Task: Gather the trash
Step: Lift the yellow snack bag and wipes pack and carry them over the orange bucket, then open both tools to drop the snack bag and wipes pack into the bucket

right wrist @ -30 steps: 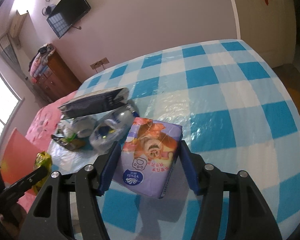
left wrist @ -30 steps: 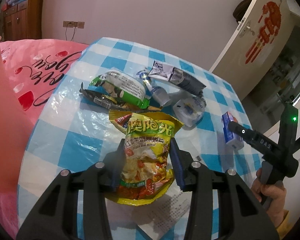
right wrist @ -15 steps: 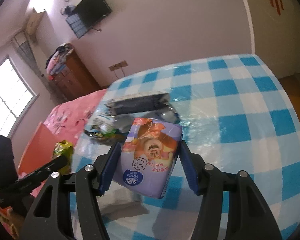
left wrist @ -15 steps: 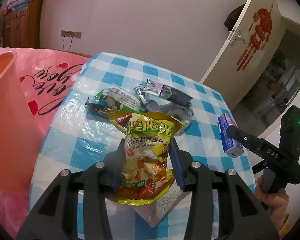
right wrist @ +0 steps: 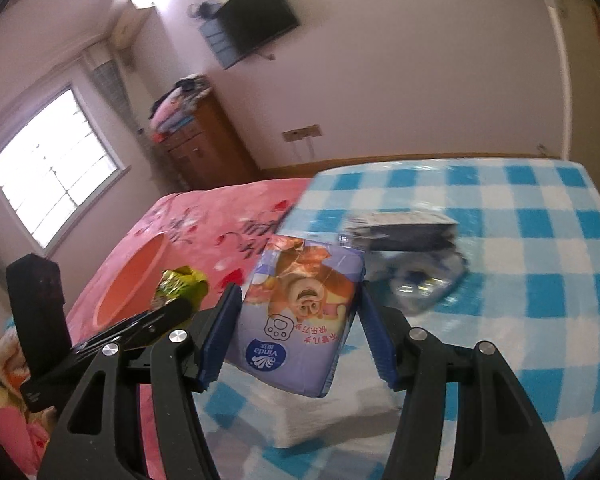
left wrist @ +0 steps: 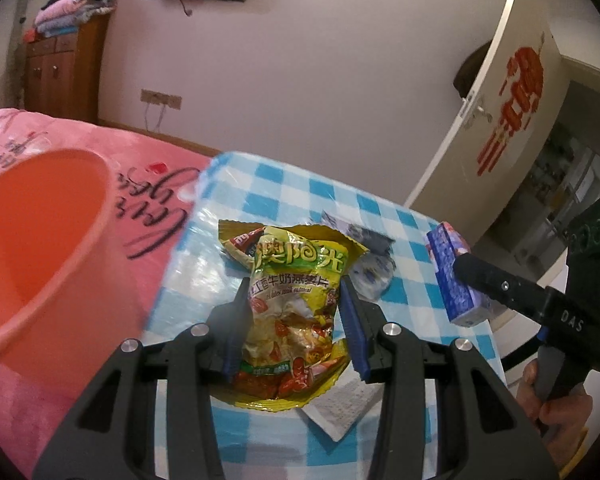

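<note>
My left gripper (left wrist: 292, 320) is shut on a yellow snack bag (left wrist: 296, 280), held up above the blue-checked table (left wrist: 284, 184). In the right wrist view my right gripper (right wrist: 296, 324) is shut on a purple tissue pack (right wrist: 300, 312), also lifted off the table. The same tissue pack (left wrist: 454, 276) shows at the right of the left wrist view, and the yellow snack bag (right wrist: 180, 284) at the left of the right wrist view. An orange bin (left wrist: 32, 248) stands at the left, beside the table; the orange bin (right wrist: 136, 276) lies beyond both grippers.
A dark foil wrapper (right wrist: 400, 228) and a crumpled clear plastic bag (right wrist: 424, 280) lie on the table. A paper receipt (left wrist: 340, 404) lies under the left gripper. A pink bedspread (left wrist: 148, 172) is to the left. A hand (left wrist: 556, 404) holds the right gripper.
Both grippers have risen and swung left with their loads. The orange bin has come into full view at the left, and the table trash now sits lower and farther off.
</note>
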A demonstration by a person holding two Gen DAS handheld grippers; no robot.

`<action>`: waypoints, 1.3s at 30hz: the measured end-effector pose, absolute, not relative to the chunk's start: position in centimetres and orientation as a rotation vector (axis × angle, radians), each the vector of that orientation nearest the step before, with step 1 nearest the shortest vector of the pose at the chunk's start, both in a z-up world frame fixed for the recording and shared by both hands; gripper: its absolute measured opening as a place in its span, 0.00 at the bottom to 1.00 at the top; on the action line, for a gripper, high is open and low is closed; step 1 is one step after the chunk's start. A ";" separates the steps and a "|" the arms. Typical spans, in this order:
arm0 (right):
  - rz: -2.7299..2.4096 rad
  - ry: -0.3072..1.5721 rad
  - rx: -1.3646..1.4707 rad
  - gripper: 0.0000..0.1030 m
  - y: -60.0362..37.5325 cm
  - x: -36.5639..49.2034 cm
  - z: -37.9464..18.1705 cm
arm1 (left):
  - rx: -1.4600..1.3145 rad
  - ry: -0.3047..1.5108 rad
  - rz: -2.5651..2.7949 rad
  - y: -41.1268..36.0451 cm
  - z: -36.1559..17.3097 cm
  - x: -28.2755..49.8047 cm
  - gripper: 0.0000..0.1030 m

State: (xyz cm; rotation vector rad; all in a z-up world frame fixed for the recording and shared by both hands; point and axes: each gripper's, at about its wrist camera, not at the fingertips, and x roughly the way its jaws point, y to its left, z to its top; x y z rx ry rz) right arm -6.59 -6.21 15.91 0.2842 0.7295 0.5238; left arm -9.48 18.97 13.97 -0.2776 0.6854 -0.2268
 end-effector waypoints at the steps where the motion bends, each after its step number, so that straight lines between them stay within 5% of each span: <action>1: 0.539 0.728 0.278 0.58 -5.5 -6.6 16.2 | -0.279 0.676 -0.215 19.6 14.3 -9.6 0.43; 14: 0.799 0.715 0.173 0.58 6.8 -5.9 20.2 | -0.345 0.559 0.004 30.2 17.9 -12.5 0.43; 29: 0.944 0.749 0.082 0.62 18.2 -3.6 19.9 | -0.442 0.594 0.130 36.9 15.1 -11.9 0.43; 30: 0.954 0.758 0.084 0.65 18.7 -3.3 19.5 | -0.448 0.598 0.140 37.1 14.9 -11.7 0.44; 33: 0.918 0.750 0.124 0.82 18.0 -2.7 19.1 | -0.452 0.593 0.176 37.4 14.8 -11.9 0.74; 39: 0.880 0.714 0.221 0.87 14.4 -2.7 19.2 | -0.430 0.571 0.196 37.1 15.2 -12.6 0.79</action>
